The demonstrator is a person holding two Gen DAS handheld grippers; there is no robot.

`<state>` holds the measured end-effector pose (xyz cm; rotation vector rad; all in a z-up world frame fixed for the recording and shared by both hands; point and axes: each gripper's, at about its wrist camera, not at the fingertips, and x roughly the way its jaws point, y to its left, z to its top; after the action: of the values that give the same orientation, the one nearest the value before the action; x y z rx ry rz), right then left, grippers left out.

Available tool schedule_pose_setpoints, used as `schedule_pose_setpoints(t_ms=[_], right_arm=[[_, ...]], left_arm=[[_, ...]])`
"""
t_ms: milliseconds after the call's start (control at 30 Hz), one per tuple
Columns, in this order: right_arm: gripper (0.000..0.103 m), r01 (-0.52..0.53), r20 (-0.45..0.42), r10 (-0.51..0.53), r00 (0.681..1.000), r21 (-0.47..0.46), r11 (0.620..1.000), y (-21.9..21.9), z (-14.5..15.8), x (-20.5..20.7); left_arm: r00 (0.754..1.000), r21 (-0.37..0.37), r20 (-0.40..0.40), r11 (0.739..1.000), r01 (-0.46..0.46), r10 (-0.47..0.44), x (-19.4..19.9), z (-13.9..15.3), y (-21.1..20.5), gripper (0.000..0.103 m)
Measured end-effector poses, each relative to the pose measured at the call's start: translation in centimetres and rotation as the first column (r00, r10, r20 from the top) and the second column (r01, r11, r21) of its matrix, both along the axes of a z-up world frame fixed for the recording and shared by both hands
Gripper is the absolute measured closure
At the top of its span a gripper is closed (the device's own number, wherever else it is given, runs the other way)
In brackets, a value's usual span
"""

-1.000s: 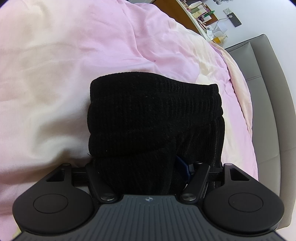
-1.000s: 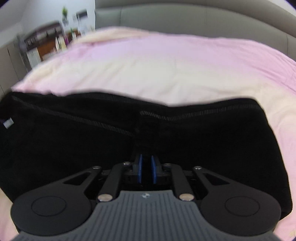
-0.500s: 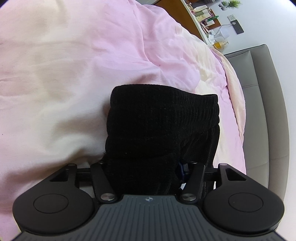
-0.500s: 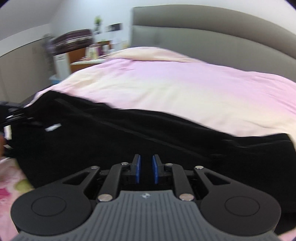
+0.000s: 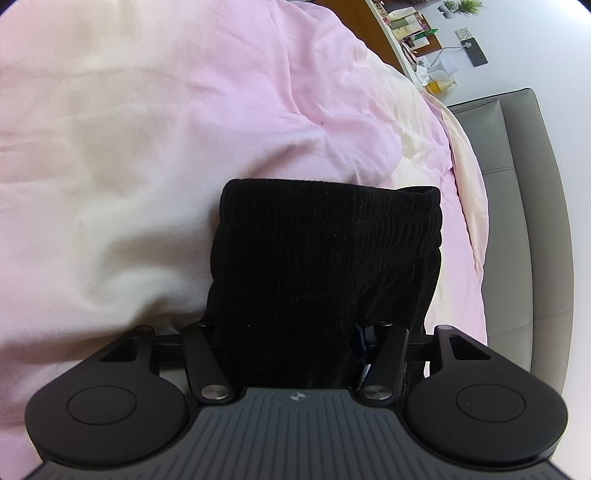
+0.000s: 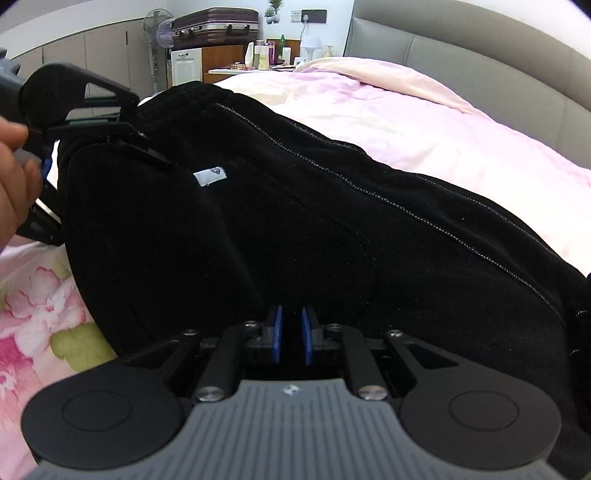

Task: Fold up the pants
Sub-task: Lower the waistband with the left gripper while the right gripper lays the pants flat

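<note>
The black corduroy pants (image 6: 332,236) are lifted off the pink bed. My left gripper (image 5: 306,343) is shut on the pants' waistband end (image 5: 325,258), which drapes over and hides its fingers; only a blue pad edge shows. It also appears in the right wrist view (image 6: 74,122) at the far left, with a hand behind it. My right gripper (image 6: 291,336) has its blue pads (image 6: 276,334) nearly together, pinching the lower edge of the pants. A white label (image 6: 209,175) shows on the cloth.
A pink and cream duvet (image 5: 166,147) covers the bed. A grey padded headboard (image 6: 480,62) runs behind it. A bedside table with bottles (image 6: 266,55), a fan and a suitcase (image 6: 216,20) stand at the back. A floral sheet (image 6: 40,302) lies below left.
Both grippers have risen with the pants. The right view has swung left, so the left gripper and hand now show. In the left view the hanging cloth has narrowed and shifted right.
</note>
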<state>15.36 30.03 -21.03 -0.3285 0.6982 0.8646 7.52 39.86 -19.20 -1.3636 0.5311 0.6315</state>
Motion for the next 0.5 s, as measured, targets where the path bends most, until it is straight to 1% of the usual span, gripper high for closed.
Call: schedule_pose_setpoints(t_ms=[33, 67, 100, 167, 233, 267, 300, 333, 400, 467, 500], right_arm=[[0.095, 0.007, -0.014, -0.007, 1.0, 0.017, 1.0, -0.3, 0.4, 0.1], [0.095, 0.016, -0.027, -0.015, 1.0, 0.044, 0.999, -0.8, 0.8, 0.1], [0.095, 0.028, -0.04, -0.025, 0.999, 0.072, 0.997, -1.3, 1.2, 0.1], [0.094, 0.065, -0.067, -0.057, 0.996, 0.12, 0.991, -2.7, 1.9, 0.0], [0.09, 0.107, -0.096, -0.092, 0.991, 0.171, 0.979, -4.5, 2.7, -0.2], [0.086, 0.127, -0.107, -0.107, 0.989, 0.199, 0.972, -5.7, 3.1, -0.4], [0.084, 0.143, -0.114, -0.12, 0.986, 0.225, 0.964, -6.8, 3.6, -0.7], [0.083, 0.16, -0.117, -0.135, 0.984, 0.246, 0.956, -8.1, 4.1, -1.0], [0.082, 0.196, -0.117, -0.169, 0.979, 0.269, 0.943, -10.6, 4.9, -1.4], [0.08, 0.245, -0.116, -0.22, 0.968, 0.283, 0.927, -13.4, 5.7, -1.7], [0.078, 0.274, -0.123, -0.248, 0.961, 0.288, 0.918, -14.8, 6.0, -1.7]], left_arm=[[1.0, 0.011, 0.002, 1.0, 0.003, -0.003, 0.0, 0.1, -0.1, 0.04], [1.0, 0.024, 0.002, 1.0, 0.008, -0.008, 0.1, 0.2, -0.1, 0.043], [1.0, 0.038, 0.008, 0.999, 0.01, -0.01, 0.1, 0.4, -0.3, 0.049], [0.999, 0.072, 0.043, 0.997, 0.007, -0.01, -0.2, 0.9, -0.7, 0.055], [0.997, 0.143, 0.065, 0.989, 0.023, -0.033, -0.2, 2.1, -1.5, 0.059], [0.996, 0.192, 0.074, 0.981, 0.041, -0.056, -0.1, 2.9, -2.1, 0.06], [0.993, 0.255, 0.076, 0.965, 0.068, -0.09, 0.2, 3.9, -2.9, 0.06], [0.989, 0.326, 0.069, 0.94, 0.099, -0.129, 0.6, 5.0, -3.8, 0.06], [0.977, 0.466, 0.046, 0.87, 0.162, -0.206, 1.5, 6.9, -6.0, 0.06], [0.958, 0.599, 0.006, 0.768, 0.227, -0.287, 2.6, 8.6, -8.7, 0.06], [0.943, 0.663, -0.021, 0.701, 0.263, -0.333, 3.3, 9.3, -10.3, 0.06]])
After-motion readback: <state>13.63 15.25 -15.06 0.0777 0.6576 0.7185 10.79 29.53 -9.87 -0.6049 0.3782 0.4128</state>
